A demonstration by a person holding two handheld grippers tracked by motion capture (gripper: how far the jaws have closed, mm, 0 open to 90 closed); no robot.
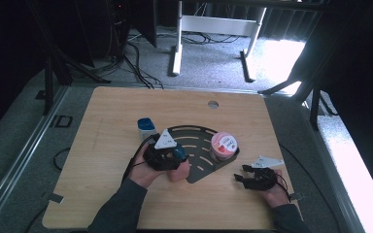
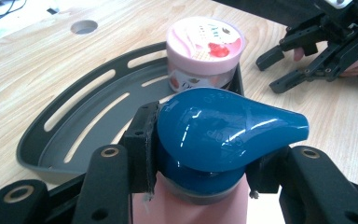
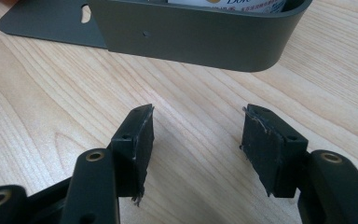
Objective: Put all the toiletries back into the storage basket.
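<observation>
The left gripper (image 2: pixel 200 186) is clamped on a pump bottle (image 2: pixel 200 205): in the left gripper view its two black jaws press the blue collar from either side at the bottom of the frame, with the pink body just showing below and the blue pump head (image 2: pixel 223 128) bulging above. The head's long axis runs across that frame, its nozzle tapering to the right edge, roughly crosswise to the jaws' reach. Beyond it, toward the upper left, lies the dark slotted corner tray (image 2: pixel 79 126), and at the tray's far corner, upper middle of the frame, stands a pink-lidded jar (image 2: pixel 205 51). So the tray lies straight ahead of the held bottle and a little left, with open floor between the bottle and the jar; my guess is the bottle gets set there, short of the jar

In the high view the left gripper (image 1: pixel 167 155) sits at the tray's left edge, mid-frame. The right gripper (image 1: pixel 247 174) rests lower right on the wooden table (image 1: pixel 107 194), apart from the tray; its jaws stand wide with nothing between them, facing the tray's curved wall (image 3: pixel 191 42) at the top of its own view. The left is plainly the nearer hand
</observation>
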